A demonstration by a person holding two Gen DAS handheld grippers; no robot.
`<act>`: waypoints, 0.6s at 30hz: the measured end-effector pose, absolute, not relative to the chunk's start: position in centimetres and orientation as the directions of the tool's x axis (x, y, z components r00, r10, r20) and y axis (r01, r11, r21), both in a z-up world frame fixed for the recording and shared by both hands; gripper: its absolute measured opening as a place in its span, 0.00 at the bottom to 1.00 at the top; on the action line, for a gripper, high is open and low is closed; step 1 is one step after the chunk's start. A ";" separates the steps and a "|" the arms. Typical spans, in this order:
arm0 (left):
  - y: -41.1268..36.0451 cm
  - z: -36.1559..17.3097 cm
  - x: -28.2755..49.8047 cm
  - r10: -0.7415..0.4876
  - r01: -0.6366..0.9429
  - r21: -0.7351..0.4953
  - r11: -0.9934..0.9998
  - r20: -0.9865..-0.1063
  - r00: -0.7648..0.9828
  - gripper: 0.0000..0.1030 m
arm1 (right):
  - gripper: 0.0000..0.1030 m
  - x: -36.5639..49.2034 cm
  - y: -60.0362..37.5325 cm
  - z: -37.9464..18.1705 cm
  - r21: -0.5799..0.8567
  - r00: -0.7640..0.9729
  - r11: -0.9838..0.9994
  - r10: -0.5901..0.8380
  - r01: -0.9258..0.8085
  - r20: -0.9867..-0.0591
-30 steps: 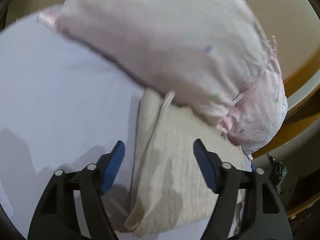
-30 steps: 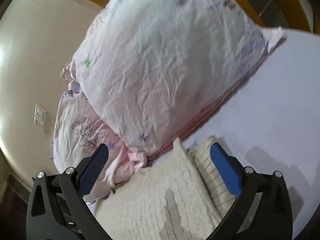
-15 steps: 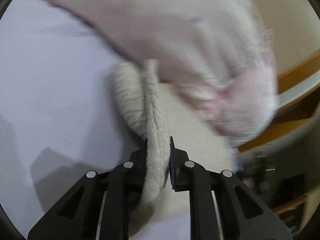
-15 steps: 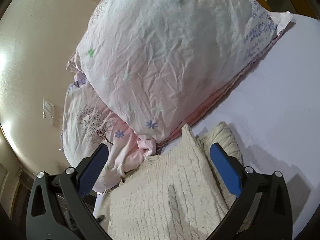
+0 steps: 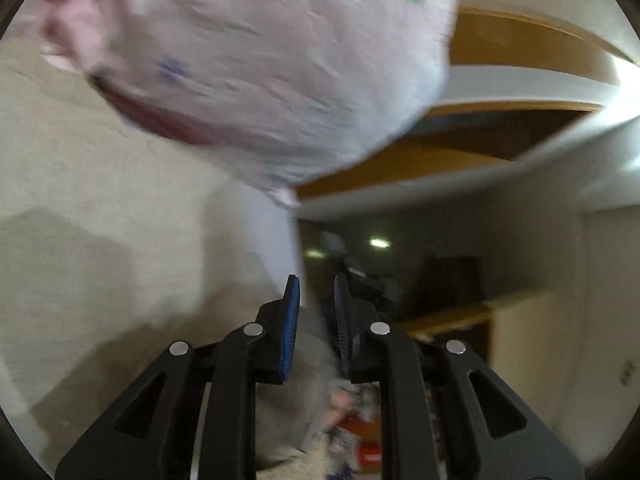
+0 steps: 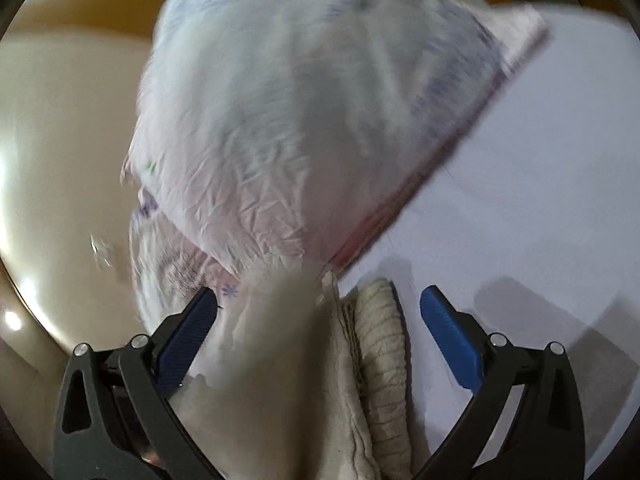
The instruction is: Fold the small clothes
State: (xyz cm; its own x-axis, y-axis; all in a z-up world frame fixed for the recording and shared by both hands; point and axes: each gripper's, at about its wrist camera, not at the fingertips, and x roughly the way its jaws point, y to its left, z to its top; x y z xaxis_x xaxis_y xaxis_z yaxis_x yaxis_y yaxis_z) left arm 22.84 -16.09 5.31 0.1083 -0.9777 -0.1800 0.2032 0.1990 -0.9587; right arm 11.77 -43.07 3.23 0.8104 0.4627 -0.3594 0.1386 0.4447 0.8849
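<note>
A cream knitted garment (image 6: 376,364) lies folded on the pale lilac bed sheet (image 6: 540,184), against a pink flowered pillow (image 6: 304,120). My right gripper (image 6: 318,320) is open, its blue pads on either side of the garment. In the left wrist view the garment (image 5: 100,216) fills the left side, blurred, below the pillow (image 5: 256,60). My left gripper (image 5: 316,320) has its jaws nearly together with a narrow gap; grey blurred cloth (image 5: 308,360) sits low between them, and I cannot tell whether it is pinched.
A wooden bed frame (image 5: 520,44) runs past the pillow. Beyond the bed edge the room is dim, with dark furniture (image 5: 448,276) and a beige wall (image 6: 60,140).
My left gripper closed on the garment's edge, then swung right toward the bed's edge, its jaws now slightly apart. My right gripper stayed open and came closer over the garment.
</note>
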 end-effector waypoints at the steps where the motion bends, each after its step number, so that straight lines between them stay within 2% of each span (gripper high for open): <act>1: -15.6 5.9 22.4 -0.976 0.242 -0.948 0.206 -0.181 0.119 0.16 | 0.98 12.0 -42.9 3.2 0.875 0.797 0.458 0.464 0.157 -0.386; 3: -13.3 6.9 21.6 -0.959 0.304 -0.915 0.264 -0.215 0.185 0.20 | 0.98 12.5 -42.2 3.1 0.850 0.760 0.492 0.475 0.189 -0.444; 5: -10.3 7.5 20.9 -0.890 0.308 -0.850 0.427 -0.335 0.310 0.49 | 0.98 13.1 -41.5 2.6 0.836 0.716 0.507 0.502 0.211 -0.485; 6: -9.2 7.6 20.7 -0.845 0.293 -0.813 0.503 -0.392 0.363 0.54 | 0.98 13.5 -41.1 2.3 0.833 0.690 0.509 0.523 0.217 -0.500; 8: -6.8 7.1 19.9 -0.735 0.256 -0.717 0.648 -0.500 0.459 0.59 | 0.98 13.8 -40.1 2.0 0.820 0.658 0.529 0.542 0.216 -0.523; 10: -5.2 6.1 19.2 -0.670 0.222 -0.664 0.714 -0.556 0.492 0.66 | 0.98 14.2 -39.0 2.1 0.788 0.632 0.581 0.536 0.204 -0.559; 14: -5.0 3.8 18.3 -0.668 0.204 -0.660 0.724 -0.595 0.447 0.74 | 0.97 14.4 -36.9 2.2 0.747 0.602 0.645 0.537 0.160 -0.592; 18: -6.1 2.5 17.2 -0.658 0.233 -0.626 0.744 -0.627 0.416 0.80 | 0.89 14.5 -35.6 2.2 0.717 0.592 0.684 0.526 0.133 -0.611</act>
